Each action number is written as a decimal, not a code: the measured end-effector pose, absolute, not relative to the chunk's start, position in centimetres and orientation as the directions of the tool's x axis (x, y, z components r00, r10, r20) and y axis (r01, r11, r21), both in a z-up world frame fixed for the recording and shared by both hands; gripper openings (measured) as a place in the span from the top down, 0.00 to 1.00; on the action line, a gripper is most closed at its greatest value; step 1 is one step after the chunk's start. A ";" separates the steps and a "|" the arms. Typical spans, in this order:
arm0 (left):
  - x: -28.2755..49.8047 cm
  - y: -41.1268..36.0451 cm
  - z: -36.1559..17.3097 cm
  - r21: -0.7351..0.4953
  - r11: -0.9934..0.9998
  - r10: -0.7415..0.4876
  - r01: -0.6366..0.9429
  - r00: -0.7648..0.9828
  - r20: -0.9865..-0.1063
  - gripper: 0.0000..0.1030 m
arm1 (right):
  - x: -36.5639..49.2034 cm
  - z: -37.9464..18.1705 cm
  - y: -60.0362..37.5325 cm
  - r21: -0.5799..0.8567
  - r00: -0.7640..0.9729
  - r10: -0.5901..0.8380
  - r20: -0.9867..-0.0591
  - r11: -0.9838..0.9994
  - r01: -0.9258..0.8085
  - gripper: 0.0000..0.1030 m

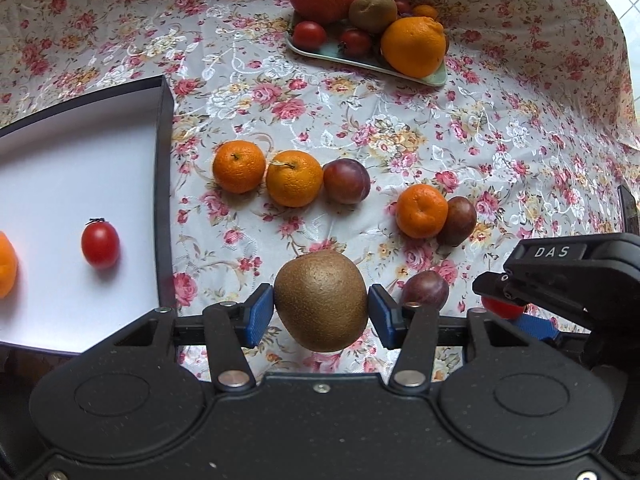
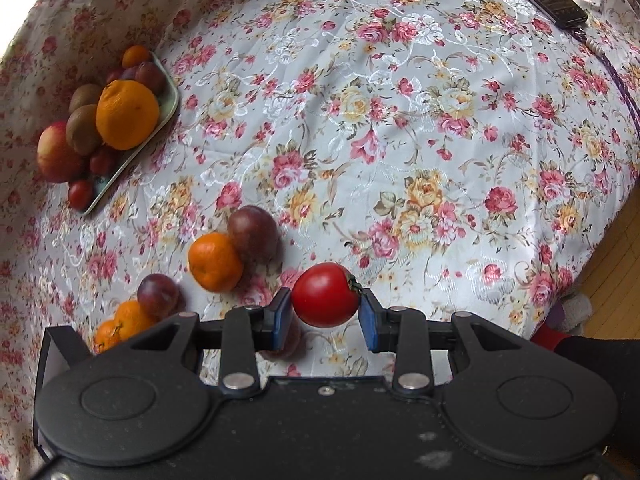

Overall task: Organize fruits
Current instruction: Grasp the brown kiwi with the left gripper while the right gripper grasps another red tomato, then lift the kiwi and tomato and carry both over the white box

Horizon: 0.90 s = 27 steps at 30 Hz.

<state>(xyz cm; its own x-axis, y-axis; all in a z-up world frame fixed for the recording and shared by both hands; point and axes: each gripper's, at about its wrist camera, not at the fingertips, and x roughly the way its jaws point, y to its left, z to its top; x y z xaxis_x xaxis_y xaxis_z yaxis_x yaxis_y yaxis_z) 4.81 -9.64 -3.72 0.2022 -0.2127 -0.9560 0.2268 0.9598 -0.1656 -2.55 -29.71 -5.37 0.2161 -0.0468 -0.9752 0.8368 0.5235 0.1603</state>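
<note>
Fruits, mid-sort: we hold a brown, fuzzy-skinned oval kiwi (image 1: 321,301) in the left gripper (image 1: 321,311), its blue rubber pads (image 1: 259,314) pressed on the fruit's two flanks, lifted clear of the floral satin tablecloth (image 1: 500,140). The right gripper (image 2: 325,316) is closed on a glossy red round tomato (image 2: 325,294), one pad at the stem end, the other on the opposite side; in the left wrist view we see it just to the right, low over the cloth. The shallow black-walled box with a white floor (image 1: 164,168) lies to the left and already holds a small red cherry tomato (image 1: 100,245) and part of an orange fruit (image 1: 6,264) at the frame edge. Three orange mandarins (image 1: 239,166) and three dark purple plums (image 1: 346,181) wait loose on the cloth; the pale green tray (image 1: 434,77) beyond carries more fruit. We judge the kiwi light and firm, with a rough skin that resists slipping, best held across its widest girth as here. We judge the tomato slick and thin-skinned, so it bruises or splits under pressure; a gentle hold on the cheeks rather than the stem end would seat it more securely, and both should be set down, not dropped
</note>
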 end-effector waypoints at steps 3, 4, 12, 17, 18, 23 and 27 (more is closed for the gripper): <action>4.7 -8.6 -3.2 -0.164 0.964 -0.210 0.210 0.220 -0.952 0.45 | -2.5 -5.1 -28.8 0.166 0.225 -0.046 -0.973 0.534 0.829 0.65; 4.7 -8.2 -3.1 -0.163 0.965 -0.209 0.204 0.228 -0.951 0.45 | -2.4 -5.0 -28.4 0.168 0.227 -0.045 -0.973 0.538 0.826 0.65; 4.8 -3.9 -1.8 -0.140 0.982 -0.172 0.128 0.294 -0.940 0.45 | -1.3 -4.5 -24.4 0.183 0.245 -0.025 -0.969 0.592 0.785 0.65; 5.2 -0.4 -1.0 -0.158 0.985 -0.170 0.061 0.311 -0.935 0.45 | -0.1 -4.4 -21.9 0.184 0.248 -0.015 -0.969 0.627 0.757 0.65; 5.5 0.2 -0.7 -0.160 0.986 -0.167 0.049 0.317 -0.934 0.45 | 0.2 -4.3 -21.4 0.184 0.249 -0.014 -0.968 0.633 0.752 0.65; 7.6 3.5 1.5 -0.131 0.991 -0.112 -0.021 0.393 -0.913 0.45 | 1.6 -4.0 -19.2 0.201 0.264 0.004 -0.965 0.658 0.726 0.65; 10.4 6.0 3.0 -0.086 0.991 -0.032 -0.100 0.445 -0.895 0.45 | 2.3 -3.2 -17.1 0.227 0.304 0.010 -0.953 0.690 0.688 0.65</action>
<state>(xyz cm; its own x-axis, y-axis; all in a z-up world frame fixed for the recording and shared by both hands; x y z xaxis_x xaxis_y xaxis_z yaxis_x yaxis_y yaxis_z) 10.42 5.96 3.01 0.4445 -0.0325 -0.8952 -0.1004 0.9912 -0.0858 2.31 -17.08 -3.16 0.3041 0.0105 -0.9526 0.6877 0.6896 0.2271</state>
